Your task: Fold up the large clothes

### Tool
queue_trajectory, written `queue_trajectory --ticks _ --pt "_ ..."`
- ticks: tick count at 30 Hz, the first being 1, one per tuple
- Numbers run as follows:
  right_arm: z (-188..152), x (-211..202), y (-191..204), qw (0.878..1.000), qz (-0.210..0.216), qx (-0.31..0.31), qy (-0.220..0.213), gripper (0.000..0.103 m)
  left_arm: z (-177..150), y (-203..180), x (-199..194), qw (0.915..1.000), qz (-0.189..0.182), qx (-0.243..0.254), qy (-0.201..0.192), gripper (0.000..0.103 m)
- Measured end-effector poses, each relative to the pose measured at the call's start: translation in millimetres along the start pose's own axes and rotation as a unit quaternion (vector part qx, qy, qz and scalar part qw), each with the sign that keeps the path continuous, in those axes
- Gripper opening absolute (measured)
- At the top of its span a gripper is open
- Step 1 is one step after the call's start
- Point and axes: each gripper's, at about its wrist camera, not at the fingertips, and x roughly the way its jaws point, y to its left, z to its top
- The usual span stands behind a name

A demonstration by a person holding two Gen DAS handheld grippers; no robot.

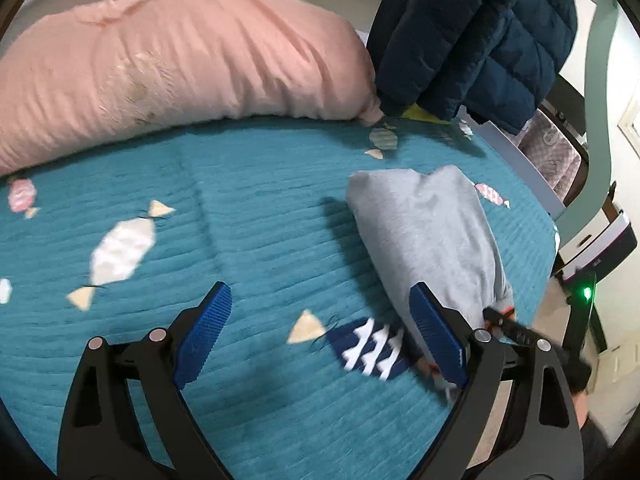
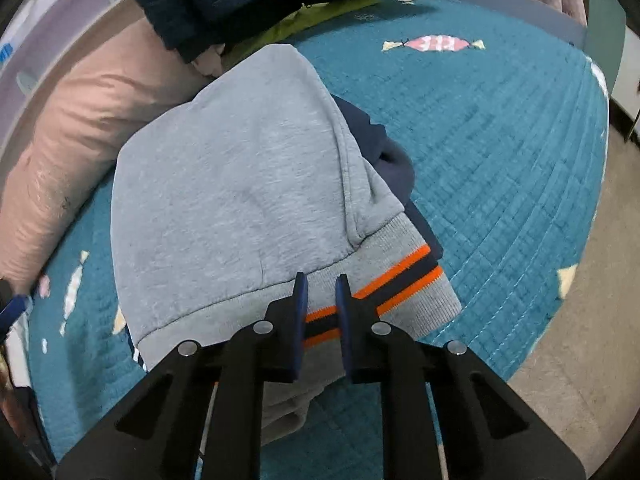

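- The right gripper (image 2: pixel 321 292) pinches the striped hem of the folded grey sweatshirt (image 2: pixel 240 184) on the teal bedspread (image 2: pixel 500 140); its navy underside is mostly hidden.
- The left gripper (image 1: pixel 320 320) hovers wide, empty.
- The pink pillow (image 1: pixel 180 52) lies far left.

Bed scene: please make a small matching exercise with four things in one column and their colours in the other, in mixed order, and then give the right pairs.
Things:
1. sweatshirt
2. pillow
3. bedspread
4. puffer jacket

Colours:
a. teal
b. dark navy
c. grey with orange and navy stripes at the hem
d. pink

Pairs: 1-c, 2-d, 3-a, 4-b
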Motion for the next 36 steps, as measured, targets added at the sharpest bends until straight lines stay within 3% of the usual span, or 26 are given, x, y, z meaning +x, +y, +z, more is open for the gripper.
queue_trajectory --ticks 2,8,11,13,15,18,22,30,36 --pt "5.6 -10.0 9.7 1.0 -0.016 -0.018 -0.007 0.019 -5.4 3.4 -18.6 0.9997 0.022 0.007 -0.011 0.091" --pt "-9.2 -66.2 49.8 0.997 -0.001 -0.043 -0.056 0.04 -22.1 3.3 -63.5 0.9985 0.04 0.017 -0.032 0.092" --pt "-22.5 -92.6 75.5 0.995 -0.001 -0.072 -0.072 0.046 -31.4 -0.2 -82.2 0.9984 0.038 0.022 -0.036 0.092" --pt "-32.8 -108.6 87.9 0.993 -0.003 -0.081 -0.082 0.057 -39.3 -1.4 -96.0 0.9986 0.033 0.015 -0.038 0.092" --pt "-44.6 -129.6 100.3 0.992 -0.002 -0.088 -0.093 0.059 -46.2 -3.1 -109.3 0.9987 0.031 0.007 -0.038 0.093" --pt "-60.0 -150.8 108.3 0.991 -0.007 -0.093 -0.096 0.078 -56.5 -9.6 -127.4 0.9984 0.03 0.01 -0.047 0.093" --pt "-77.0 -182.0 112.5 0.988 -0.023 -0.106 -0.112 0.088 -71.9 -21.4 -153.2 0.9976 0.032 0.018 -0.058 0.093" --pt "-110.6 -250.0 105.7 0.98 -0.037 -0.13 -0.144 0.095 -100.5 -49.9 -217.2 0.9925 0.066 0.044 -0.093 0.098" --pt "-142.5 -306.4 100.6 0.978 -0.018 -0.138 -0.156 0.095 -128.9 -65.6 -278.0 0.9895 0.084 0.03 -0.113 0.098"
